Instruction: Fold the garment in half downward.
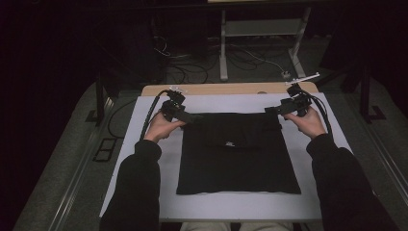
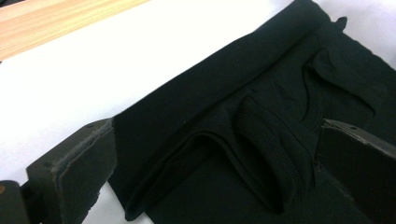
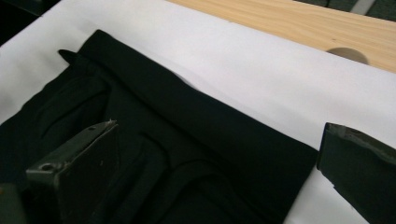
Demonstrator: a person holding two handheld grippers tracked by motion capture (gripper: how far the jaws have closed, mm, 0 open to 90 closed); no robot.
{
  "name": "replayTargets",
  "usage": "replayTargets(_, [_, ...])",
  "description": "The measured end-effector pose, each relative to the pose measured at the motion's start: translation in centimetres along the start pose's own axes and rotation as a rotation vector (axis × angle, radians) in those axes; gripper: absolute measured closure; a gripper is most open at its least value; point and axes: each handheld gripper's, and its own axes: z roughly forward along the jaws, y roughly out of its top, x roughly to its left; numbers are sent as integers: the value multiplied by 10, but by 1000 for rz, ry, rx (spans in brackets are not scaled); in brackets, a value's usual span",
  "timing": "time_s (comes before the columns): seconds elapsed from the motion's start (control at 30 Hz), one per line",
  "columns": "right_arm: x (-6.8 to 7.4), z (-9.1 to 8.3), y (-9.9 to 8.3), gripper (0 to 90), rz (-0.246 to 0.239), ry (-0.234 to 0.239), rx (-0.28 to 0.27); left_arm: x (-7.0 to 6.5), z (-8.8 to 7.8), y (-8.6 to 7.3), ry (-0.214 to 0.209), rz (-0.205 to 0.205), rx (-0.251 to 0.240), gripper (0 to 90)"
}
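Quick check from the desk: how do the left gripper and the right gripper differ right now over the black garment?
The left gripper hangs over the black garment's far left corner; the right gripper hangs over its far right corner. The left gripper's jaws straddle bunched folds; the right gripper's straddle a smoother folded edge. Both stand open, holding no cloth, and point inward.

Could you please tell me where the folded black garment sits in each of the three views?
High view: black garment at the centre of the white sheet.
Left gripper view: it runs from the lower middle to the upper right.
Right gripper view: it covers the left and lower middle.
Shared landmark: the garment's straight folded far edge against the white sheet.
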Motion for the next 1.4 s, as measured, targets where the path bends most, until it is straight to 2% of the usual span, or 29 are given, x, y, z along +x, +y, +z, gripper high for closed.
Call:
replayTargets(0.07, [4, 3, 0, 0, -3, 12, 6, -3, 3, 0, -7, 7, 5, 0])
replayTargets(0.17, [9, 7, 0, 0, -10, 28, 8, -6, 9, 1, -43, -9, -4, 0])
replayTargets(0.23, [13, 9, 1, 0, -13, 36, 16, -8, 12, 0, -69, 0, 11, 0])
replayTargets(0.43, [20, 15, 0, 0, -25, 60, 27, -9, 20, 0, -99, 7, 28, 0])
replayTargets(0.57, [24, 21, -1, 0, -30, 73, 37, -14, 25, 0, -126, -21, 11, 0])
replayTargets(0.67, [27, 24, -2, 0, -31, 83, 46, -16, 27, 1, -130, 0, 17, 0])
replayTargets(0.9, [31, 30, -3, 0, -40, 97, 61, -18, 30, 1, -146, -19, -4, 0])
replayTargets(0.97, [31, 32, -3, 0, -46, 102, 64, -18, 31, 1, -158, -11, 3, 0])
replayTargets(1.3, [32, 40, -7, 91, -37, 153, 89, -22, 44, 0, -185, -24, 26, 0])
replayTargets(1.4, [32, 42, -8, 141, -36, 177, 105, -20, 45, -3, -211, -51, 27, 63])
